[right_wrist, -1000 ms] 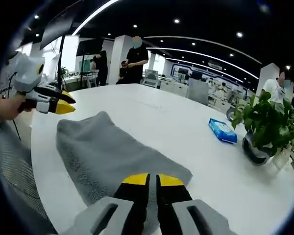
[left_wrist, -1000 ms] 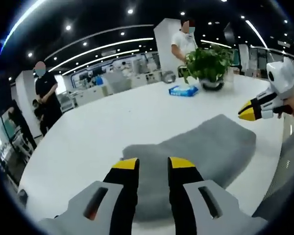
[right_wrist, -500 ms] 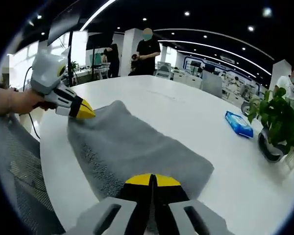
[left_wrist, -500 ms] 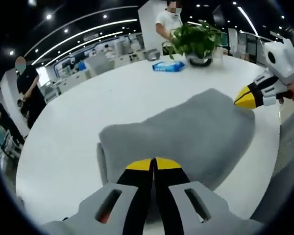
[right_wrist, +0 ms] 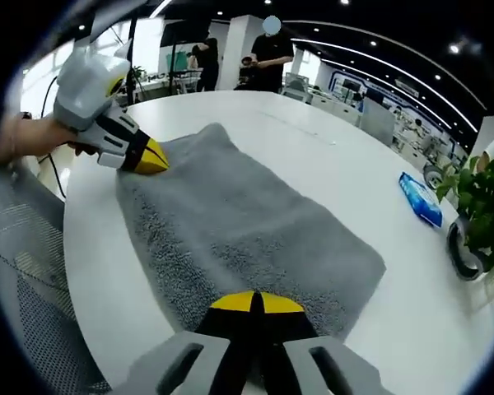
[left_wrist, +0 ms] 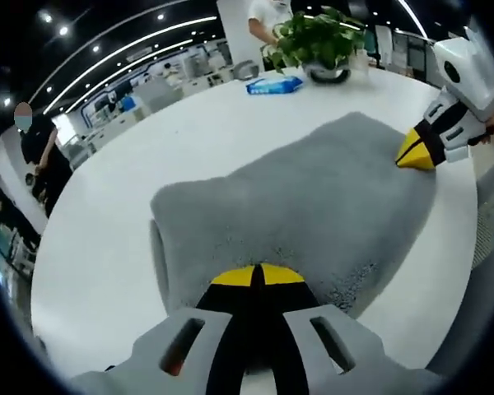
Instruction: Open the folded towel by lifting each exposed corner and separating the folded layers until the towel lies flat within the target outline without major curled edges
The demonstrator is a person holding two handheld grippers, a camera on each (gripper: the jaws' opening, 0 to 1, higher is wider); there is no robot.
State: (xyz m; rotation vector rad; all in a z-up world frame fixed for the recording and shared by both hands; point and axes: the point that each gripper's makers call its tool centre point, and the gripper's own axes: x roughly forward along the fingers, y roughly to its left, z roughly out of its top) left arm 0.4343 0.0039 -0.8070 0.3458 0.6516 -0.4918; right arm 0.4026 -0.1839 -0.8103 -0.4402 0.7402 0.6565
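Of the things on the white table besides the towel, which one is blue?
The flat packet, lying next to the potted plant at the far side of the table. It is the one blue item; the plant is green in a dark pot, the towel grey.

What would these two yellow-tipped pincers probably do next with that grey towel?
Probably lift together and peel the top layer away from the person. Both grippers, left and right, look shut on the near edge of the still-folded towel, one at each end, on the white table.
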